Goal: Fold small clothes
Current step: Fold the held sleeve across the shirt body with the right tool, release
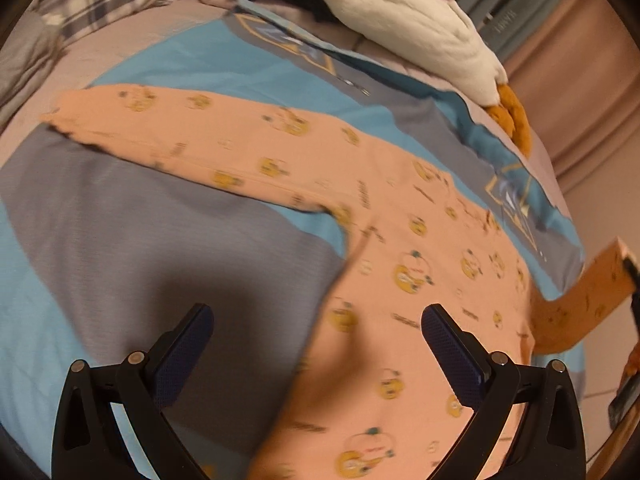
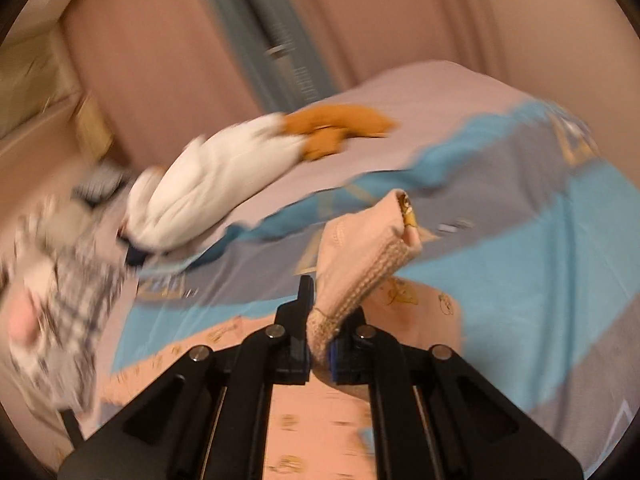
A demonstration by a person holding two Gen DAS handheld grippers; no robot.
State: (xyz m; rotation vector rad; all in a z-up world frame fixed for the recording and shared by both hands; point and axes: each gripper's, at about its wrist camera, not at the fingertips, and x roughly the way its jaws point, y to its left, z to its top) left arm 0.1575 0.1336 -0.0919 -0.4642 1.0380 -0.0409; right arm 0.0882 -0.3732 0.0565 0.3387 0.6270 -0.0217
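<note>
Your right gripper (image 2: 320,320) is clenched on the peach shirt's (image 1: 420,264) cuff (image 2: 360,276), lifted off the bed (image 1: 120,208); your left gripper (image 1: 316,320) hangs released. Folding has barely begun.

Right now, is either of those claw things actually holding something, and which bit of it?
The right gripper has its fingers clamped on the ribbed cuff of the peach garment's sleeve. The left gripper is open, holding nothing.
</note>
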